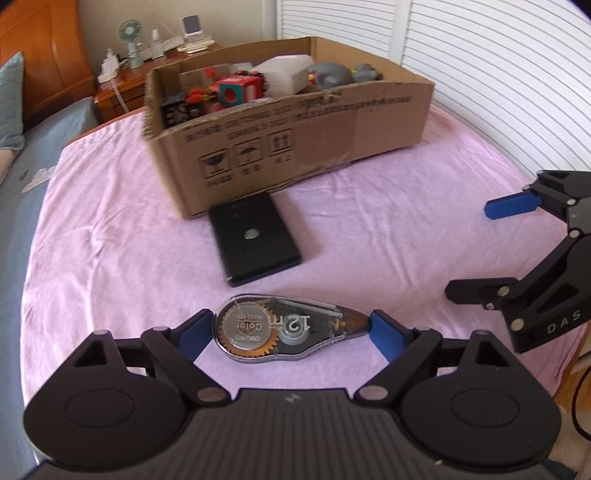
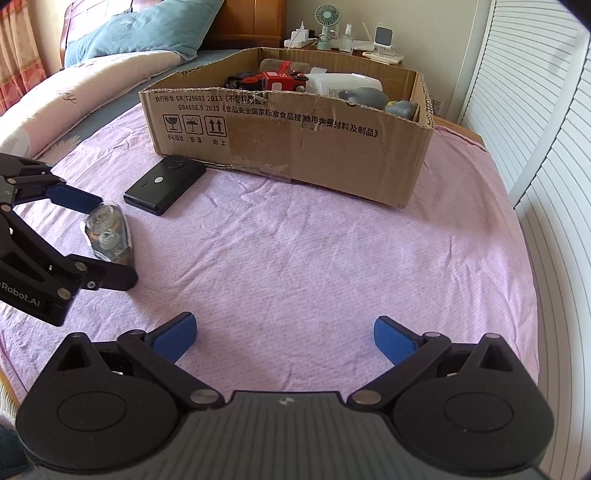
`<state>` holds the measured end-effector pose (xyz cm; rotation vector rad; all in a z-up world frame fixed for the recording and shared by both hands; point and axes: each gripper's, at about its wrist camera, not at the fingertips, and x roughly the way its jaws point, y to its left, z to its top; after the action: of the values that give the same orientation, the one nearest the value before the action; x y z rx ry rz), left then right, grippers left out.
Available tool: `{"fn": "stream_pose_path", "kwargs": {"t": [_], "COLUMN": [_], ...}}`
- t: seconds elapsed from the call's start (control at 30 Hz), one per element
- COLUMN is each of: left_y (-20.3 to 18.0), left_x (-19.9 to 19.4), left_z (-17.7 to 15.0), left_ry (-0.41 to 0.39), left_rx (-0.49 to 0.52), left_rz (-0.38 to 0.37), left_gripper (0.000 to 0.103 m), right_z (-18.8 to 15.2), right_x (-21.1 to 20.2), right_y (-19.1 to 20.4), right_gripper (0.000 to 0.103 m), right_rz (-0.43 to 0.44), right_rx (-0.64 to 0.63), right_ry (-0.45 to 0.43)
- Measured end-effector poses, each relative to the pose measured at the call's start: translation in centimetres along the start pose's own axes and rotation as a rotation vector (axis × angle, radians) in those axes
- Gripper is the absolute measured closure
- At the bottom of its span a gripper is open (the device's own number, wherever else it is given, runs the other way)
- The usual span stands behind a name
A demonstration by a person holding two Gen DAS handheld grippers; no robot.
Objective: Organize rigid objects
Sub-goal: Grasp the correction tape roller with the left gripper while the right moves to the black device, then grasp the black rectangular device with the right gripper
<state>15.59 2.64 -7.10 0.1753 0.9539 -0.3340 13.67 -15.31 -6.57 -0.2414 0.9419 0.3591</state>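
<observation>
A pink woven cloth (image 2: 314,258) covers a table beside a bed with a blue pillow (image 2: 147,29), white louvred doors (image 2: 546,129) along one side and a wooden nightstand (image 1: 122,88) carrying a small green fan (image 2: 327,22) behind. At the far edge of the cloth stands an open, torn brown cardboard box (image 2: 332,155) holding toys and other items. A flat black rectangular power bank (image 1: 255,243) lies just in front of the box's near wall. Nearer the front edge, a clear teardrop-shaped plastic correction-tape dispenser (image 1: 284,328) lies flat between the blue pads of the left gripper (image 1: 288,332); the pads sit at its two ends, appearing to touch, though a firm grip cannot be confirmed. The right gripper (image 2: 284,336), jaws spread wide and holding nothing, hovers over bare cloth well apart from the dispenser. The cloth's centre and right side, up to the box and the doors, lie open.
</observation>
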Motion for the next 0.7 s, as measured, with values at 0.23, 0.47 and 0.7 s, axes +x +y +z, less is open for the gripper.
{"fn": "stream_pose_path", "kwargs": {"t": [0.23, 0.47, 0.7], "left_y": [3.9, 5.9, 6.7], "left_x": [-0.9, -1.4, -4.1], "left_z": [-1.4, -2.1, -2.1], "left_ry": [0.007, -0.002, -0.063], "left_rx": [-0.162, -0.234, -0.213], "left_rz": [0.099, 0.072, 0.046], "left_gripper": [0.013, 0.008, 0.007], "right_z": [0.5, 2.3, 5.1], "right_x": [0.4, 1.0, 2.0], "right_y": [0.4, 2.5, 5.6], "right_gripper": [0.0, 0.0, 0.0], "right_rz": [-0.038, -0.065, -0.014], "right_rx": [0.051, 0.009, -0.066], "right_ry": [0.014, 0.017, -0.026]}}
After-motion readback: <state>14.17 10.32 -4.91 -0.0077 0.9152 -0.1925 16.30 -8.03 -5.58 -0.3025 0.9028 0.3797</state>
